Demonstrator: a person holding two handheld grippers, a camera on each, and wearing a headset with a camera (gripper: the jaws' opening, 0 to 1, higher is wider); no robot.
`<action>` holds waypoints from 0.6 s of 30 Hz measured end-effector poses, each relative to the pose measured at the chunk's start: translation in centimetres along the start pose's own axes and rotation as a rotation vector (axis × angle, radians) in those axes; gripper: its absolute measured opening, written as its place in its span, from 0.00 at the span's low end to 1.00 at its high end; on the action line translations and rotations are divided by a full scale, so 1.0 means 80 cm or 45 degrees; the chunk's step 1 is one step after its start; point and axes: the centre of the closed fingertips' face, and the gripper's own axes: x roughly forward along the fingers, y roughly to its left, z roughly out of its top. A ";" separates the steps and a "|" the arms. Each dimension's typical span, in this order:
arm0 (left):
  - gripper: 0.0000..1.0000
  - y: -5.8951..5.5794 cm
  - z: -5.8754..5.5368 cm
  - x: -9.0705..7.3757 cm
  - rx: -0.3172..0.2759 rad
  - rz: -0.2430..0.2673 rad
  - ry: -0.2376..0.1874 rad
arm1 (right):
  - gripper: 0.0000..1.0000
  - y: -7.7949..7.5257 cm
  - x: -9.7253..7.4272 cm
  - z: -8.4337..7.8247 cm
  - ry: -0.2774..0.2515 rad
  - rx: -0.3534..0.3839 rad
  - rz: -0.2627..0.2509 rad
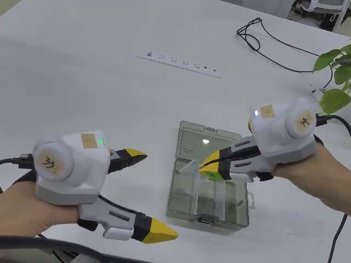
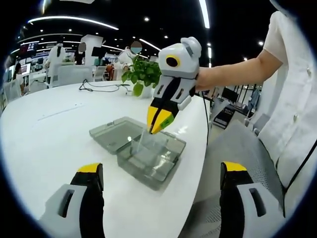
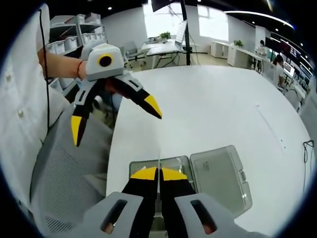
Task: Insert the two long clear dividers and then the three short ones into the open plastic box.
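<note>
Box [image 1: 219, 143] open at lower centre of head view; some clear dividers already seated, count unclear. Right gripper [image 1: 204, 164] clenched on one clear divider [image 1: 189, 167] just above box. Left gripper [image 1: 153, 194] spread, empty, lower left. Judged partway; this insertion pending.

White tabletop [image 1: 82, 66]. Lying on it:
- one clear box [image 1: 174, 198], open, near the front edge, with its lid [image 1: 205, 138] folded back flat on the surface;
- one white power strip [image 1: 178, 63], farther back;
- one black cable [image 1: 239, 33], looped, far right.
</note>
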 end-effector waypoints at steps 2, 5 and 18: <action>1.00 0.000 0.000 0.000 -0.001 0.000 -0.002 | 0.03 0.000 0.001 -0.002 0.002 0.004 0.002; 1.00 -0.001 0.001 0.000 -0.006 0.001 -0.006 | 0.03 -0.001 0.003 -0.004 0.007 0.004 0.003; 1.00 -0.001 0.004 0.002 -0.016 0.000 -0.016 | 0.02 -0.001 0.013 -0.010 0.032 -0.029 -0.006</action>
